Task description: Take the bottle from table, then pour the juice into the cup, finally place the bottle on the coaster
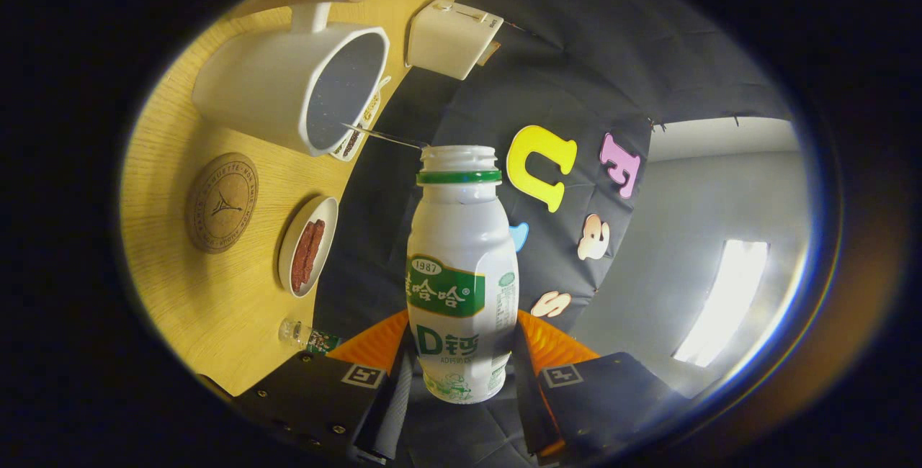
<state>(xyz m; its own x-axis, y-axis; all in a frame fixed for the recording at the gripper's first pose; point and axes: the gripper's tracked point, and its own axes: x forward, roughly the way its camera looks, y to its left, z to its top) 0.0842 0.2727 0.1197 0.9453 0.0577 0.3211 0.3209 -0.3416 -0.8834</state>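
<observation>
The tool (461, 363) pinches the open white drink bottle (461, 273) low on its body, one finger on each side, lifted off the wooden worktop (180, 295). Beyond its mouth is the white cup (288, 90) with a wooden handle, with the round cork coaster (222, 201) and a small dish (308, 246) nearby.

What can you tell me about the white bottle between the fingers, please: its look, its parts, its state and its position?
The bottle is white and looks like plastic, with a green ring under its threaded neck and a green and white label around its body. Its cap is off and the mouth is open. The hand-held gripper is shut on its lower body, one finger pressing each side. It is lifted off the table and tipped, its mouth near the rim of the white cup. A thin stream seems to run from the mouth towards the cup.
</observation>
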